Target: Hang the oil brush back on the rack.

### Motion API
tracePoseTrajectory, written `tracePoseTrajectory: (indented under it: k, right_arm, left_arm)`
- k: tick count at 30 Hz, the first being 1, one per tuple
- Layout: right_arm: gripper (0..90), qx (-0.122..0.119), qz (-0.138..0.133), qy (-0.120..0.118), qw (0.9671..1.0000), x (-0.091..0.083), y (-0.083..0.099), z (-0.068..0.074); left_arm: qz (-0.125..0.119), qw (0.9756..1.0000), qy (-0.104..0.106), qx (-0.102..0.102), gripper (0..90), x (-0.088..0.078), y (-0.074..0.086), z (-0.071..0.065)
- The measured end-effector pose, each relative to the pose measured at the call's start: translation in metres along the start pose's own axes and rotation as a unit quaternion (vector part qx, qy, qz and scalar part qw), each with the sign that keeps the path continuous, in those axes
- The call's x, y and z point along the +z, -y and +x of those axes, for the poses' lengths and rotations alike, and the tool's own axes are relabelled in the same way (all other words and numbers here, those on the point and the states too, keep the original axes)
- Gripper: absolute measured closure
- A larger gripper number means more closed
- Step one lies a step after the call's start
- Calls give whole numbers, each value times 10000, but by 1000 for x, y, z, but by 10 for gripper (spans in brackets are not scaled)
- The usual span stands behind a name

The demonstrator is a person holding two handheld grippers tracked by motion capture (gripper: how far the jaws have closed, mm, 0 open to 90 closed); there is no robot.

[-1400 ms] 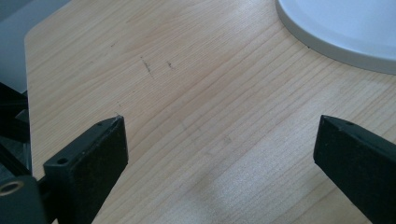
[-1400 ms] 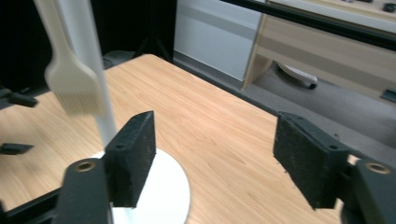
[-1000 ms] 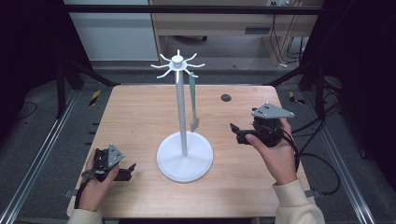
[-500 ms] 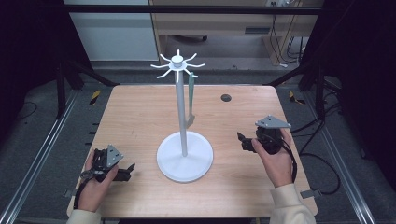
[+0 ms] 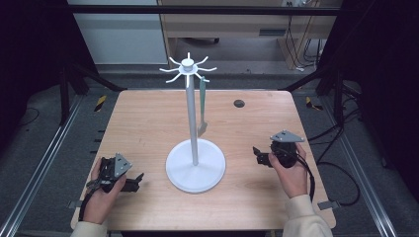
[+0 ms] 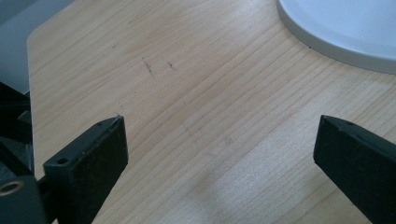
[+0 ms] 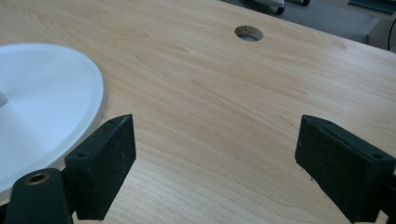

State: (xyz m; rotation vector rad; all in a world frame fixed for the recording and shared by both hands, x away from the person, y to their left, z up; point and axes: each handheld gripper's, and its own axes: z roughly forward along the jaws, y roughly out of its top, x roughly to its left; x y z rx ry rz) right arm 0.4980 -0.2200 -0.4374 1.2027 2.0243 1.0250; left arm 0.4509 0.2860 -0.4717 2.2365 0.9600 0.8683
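Note:
A white stand (image 5: 191, 118) with a round base (image 5: 195, 170) and several hooks at its top stands mid-table. A green utensil (image 5: 203, 106) hangs from one hook. My left gripper (image 5: 137, 180) rests low at the table's front left, open, with bare wood between its jaws; the base's edge (image 6: 336, 32) lies beyond it. My right gripper (image 5: 258, 155) sits low at the right, open and holding nothing, with the base's rim (image 7: 51, 107) to its left.
A wooden table (image 5: 143, 123) carries a small round hole (image 5: 239, 103) at the back right, also in the right gripper view (image 7: 249, 33). Metal rails run along both sides on the floor. Cables trail off the right edge.
My right gripper has moved down and back toward the person, away from the hanging utensil, and now sits near the tabletop. The left gripper has stayed in place.

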Motion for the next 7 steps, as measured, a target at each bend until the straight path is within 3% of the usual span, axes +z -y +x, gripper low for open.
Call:
tracePoseTrajectory:
  k: [7]
  right_arm:
    - [126,-261,299,0,9992,16,15,13]
  left_arm:
    - [-6,10000,28,25,25,0,-1,-1]
